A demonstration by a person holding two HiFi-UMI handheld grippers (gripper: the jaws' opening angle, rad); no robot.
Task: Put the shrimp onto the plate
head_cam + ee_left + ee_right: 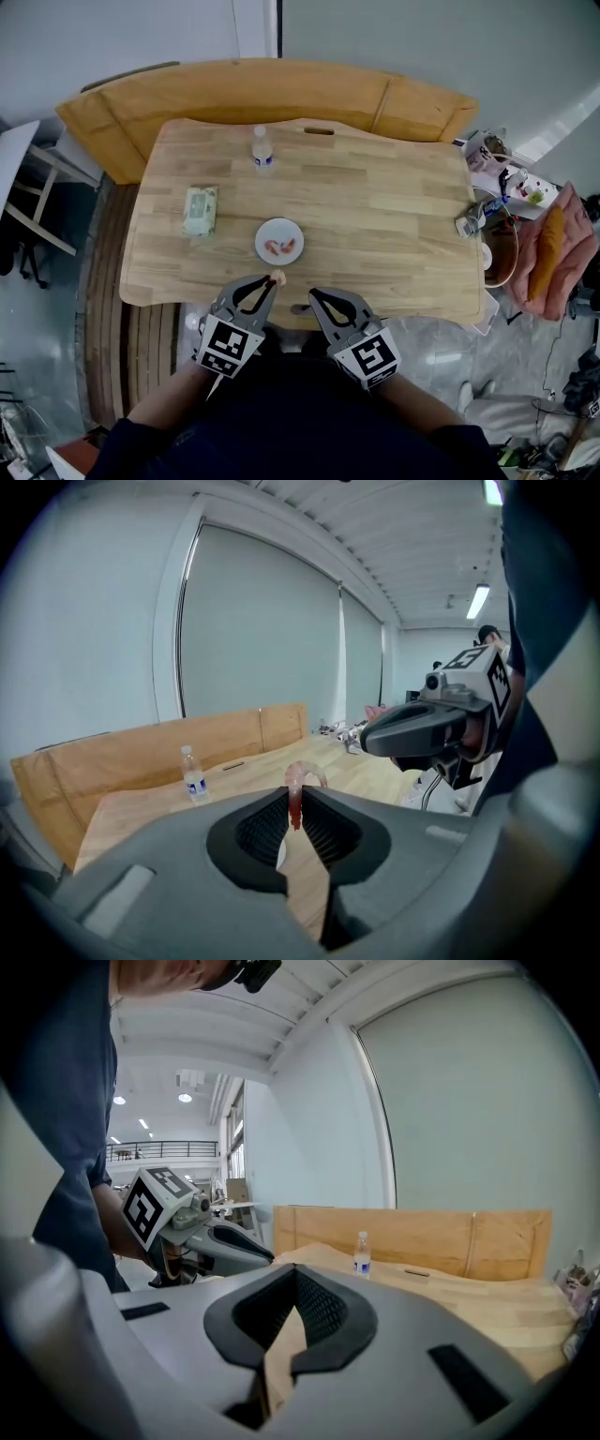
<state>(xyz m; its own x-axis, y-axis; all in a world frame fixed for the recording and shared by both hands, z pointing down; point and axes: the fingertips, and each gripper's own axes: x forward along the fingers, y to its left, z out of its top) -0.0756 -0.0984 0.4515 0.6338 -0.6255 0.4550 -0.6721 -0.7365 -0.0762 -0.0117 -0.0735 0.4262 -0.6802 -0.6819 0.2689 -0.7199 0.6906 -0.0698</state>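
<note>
- The plate (279, 224) sits on the surface (394, 206), near its front edge and left of the middle.
- Shrimps (279, 247) lie on the plate.
- A packet (200, 209) lies left of the plate.
- A bottle (262, 150) stands behind the plate, near the far edge.
- The left gripper (274, 279) is just in front of the plate, with a shrimp (294, 789) between its fingers.
- The right gripper (313, 296) is in front of the plate and to its right.

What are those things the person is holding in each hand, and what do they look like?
Two matching hand-held tools. The left gripper and right gripper each have a grey body, two curved grey jaws lined with black ribbed pads, and a cube of black-and-white square markers. No cables show. The person wears dark blue sleeves.
</note>
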